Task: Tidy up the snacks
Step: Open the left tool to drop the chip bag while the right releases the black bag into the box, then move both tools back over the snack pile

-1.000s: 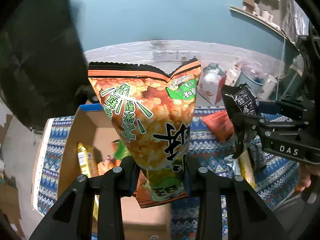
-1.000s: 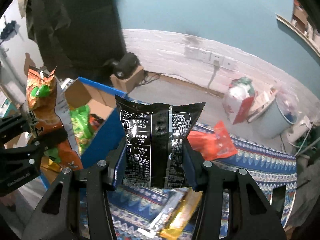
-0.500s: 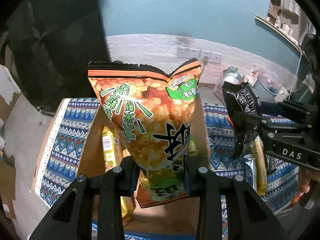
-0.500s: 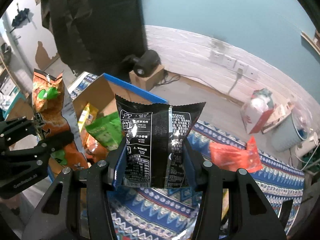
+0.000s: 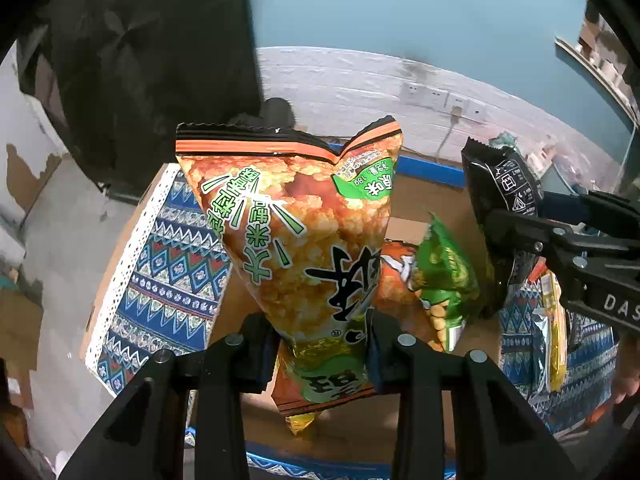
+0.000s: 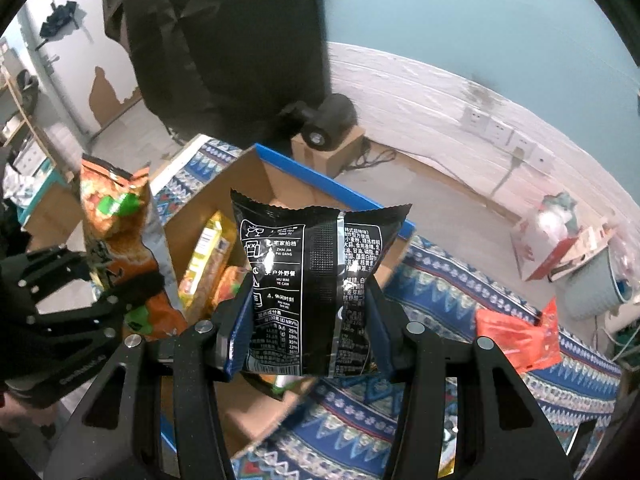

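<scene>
My left gripper is shut on an orange and green snack bag, held upright over the open cardboard box. It also shows in the right wrist view. My right gripper is shut on a black snack packet, held above the box's right side; that packet shows in the left wrist view. The box holds a green bag, a yellow packet and an orange bag.
The box sits on a blue patterned cloth. An orange-red bag lies on the cloth to the right. Yellow and silver packets lie by the box's right side. A dark cloth hangs behind.
Both grippers have moved left with their bags, from beside the box to over its opening. The box contents have come into fuller view. Both grips are unchanged.
</scene>
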Action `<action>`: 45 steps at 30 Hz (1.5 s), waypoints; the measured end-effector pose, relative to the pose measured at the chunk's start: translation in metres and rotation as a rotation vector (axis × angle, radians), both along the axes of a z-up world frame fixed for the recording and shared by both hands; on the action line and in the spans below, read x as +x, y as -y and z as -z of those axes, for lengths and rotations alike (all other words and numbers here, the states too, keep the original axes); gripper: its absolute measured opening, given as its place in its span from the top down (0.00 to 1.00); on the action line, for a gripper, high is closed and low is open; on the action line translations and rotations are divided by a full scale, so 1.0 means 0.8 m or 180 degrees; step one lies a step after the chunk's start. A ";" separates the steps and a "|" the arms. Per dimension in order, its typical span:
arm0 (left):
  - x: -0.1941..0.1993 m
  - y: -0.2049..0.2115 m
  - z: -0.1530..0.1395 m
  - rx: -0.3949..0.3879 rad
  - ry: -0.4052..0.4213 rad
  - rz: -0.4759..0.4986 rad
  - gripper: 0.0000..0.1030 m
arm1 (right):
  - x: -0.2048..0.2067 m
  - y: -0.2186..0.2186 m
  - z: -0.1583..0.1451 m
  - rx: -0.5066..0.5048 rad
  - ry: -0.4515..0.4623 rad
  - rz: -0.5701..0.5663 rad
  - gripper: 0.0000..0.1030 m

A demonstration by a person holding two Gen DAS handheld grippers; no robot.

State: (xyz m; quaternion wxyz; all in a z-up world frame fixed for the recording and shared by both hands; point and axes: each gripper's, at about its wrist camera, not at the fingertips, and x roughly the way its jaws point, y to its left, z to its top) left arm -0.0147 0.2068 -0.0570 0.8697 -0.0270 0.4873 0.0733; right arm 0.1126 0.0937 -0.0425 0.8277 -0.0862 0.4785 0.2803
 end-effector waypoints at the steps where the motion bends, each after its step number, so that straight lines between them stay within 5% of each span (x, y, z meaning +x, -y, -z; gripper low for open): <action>1: 0.000 -0.002 0.000 -0.0001 -0.0004 -0.0022 0.65 | 0.000 -0.006 0.000 0.0004 -0.0003 -0.0023 0.52; 4: 0.002 -0.008 0.002 0.0008 -0.0020 -0.0079 0.62 | 0.001 -0.021 -0.001 0.0016 -0.0005 -0.0068 0.52; 11: 0.003 -0.019 0.002 0.0195 -0.0059 -0.0208 0.26 | 0.008 -0.047 0.006 0.0014 -0.0036 -0.0150 0.52; 20: -0.002 -0.029 -0.004 0.0246 -0.0074 -0.0291 0.26 | 0.015 -0.064 0.014 0.0024 -0.0097 -0.0204 0.50; 25: -0.003 -0.027 -0.009 0.0216 -0.0053 -0.0284 0.26 | 0.014 -0.057 0.003 0.0067 -0.0040 -0.0158 0.33; 45: -0.003 0.048 -0.030 0.0172 0.0072 0.0181 0.26 | -0.008 0.041 -0.025 -0.0070 0.0139 0.0087 0.29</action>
